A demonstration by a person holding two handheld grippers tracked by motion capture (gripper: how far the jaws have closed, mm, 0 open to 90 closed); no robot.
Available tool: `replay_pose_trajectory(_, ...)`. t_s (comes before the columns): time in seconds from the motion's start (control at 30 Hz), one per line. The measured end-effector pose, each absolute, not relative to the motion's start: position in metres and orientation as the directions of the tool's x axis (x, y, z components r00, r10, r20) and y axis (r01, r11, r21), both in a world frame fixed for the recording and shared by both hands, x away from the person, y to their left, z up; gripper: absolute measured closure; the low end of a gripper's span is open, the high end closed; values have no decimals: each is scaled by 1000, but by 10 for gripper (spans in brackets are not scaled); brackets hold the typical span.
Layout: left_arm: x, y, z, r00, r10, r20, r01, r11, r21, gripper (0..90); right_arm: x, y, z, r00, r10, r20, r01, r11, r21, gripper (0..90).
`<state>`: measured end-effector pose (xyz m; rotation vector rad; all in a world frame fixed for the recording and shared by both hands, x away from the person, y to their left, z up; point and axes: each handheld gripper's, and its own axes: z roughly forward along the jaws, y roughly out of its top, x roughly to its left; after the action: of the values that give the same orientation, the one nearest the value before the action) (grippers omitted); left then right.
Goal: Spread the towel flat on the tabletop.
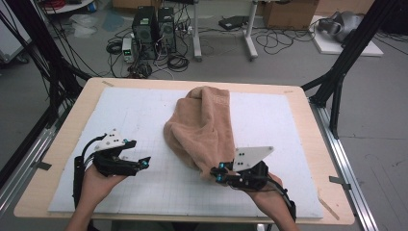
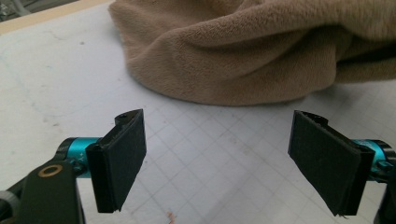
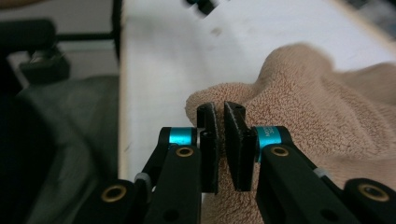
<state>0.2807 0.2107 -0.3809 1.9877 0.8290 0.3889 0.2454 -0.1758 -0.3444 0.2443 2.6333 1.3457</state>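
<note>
Towel [image 1: 204, 127], tan terry, is lying bunched mid-frame on white grid mat [image 1: 139, 115]. R gripper [image 1: 217, 174], lower right, is pinching its near corner w/ jaws nearly together, prob. to drag it flat. L gripper [image 1: 144, 162], lower left, is hovering w/ jaws apart, nothing between, facing towel edge.

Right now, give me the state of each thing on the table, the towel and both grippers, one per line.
Towel: bunched in a heap on the white mat, near corner pinched and lifted.
Right gripper: shut on the towel corner.
Left gripper: open, nothing between its jaws, just short of the towel.
</note>
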Motion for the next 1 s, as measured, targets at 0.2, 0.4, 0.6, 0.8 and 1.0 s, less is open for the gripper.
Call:
replay_pose_trajectory(0.2, 291, 195, -387, 741, 670, -48, 399, -381, 834, 234, 260, -193, -349, -949, 313, -47, 126, 510, 851, 616)
replay_pose_trajectory(0.4, 314, 174, -393, 753, 656, -61, 411, -395, 821, 269, 294, -207, -366, -896, 443, -41, 217, 515, 829, 553)
replay_pose_trajectory(0.6, 337, 149, -407, 779, 623, -76, 430, -441, 788, 332, 325, -205, -398, -870, 492, -19, 295, 552, 780, 521)
replay_pose_trajectory(0.8, 353, 130, -426, 779, 624, -65, 458, -495, 738, 424, 334, -193, -419, -871, 490, -12, 334, 611, 718, 539)
replay_pose_trajectory(1.0, 356, 115, -436, 777, 629, -7, 444, -541, 714, 600, 338, -189, -435, -874, 486, 11, 355, 623, 697, 624)
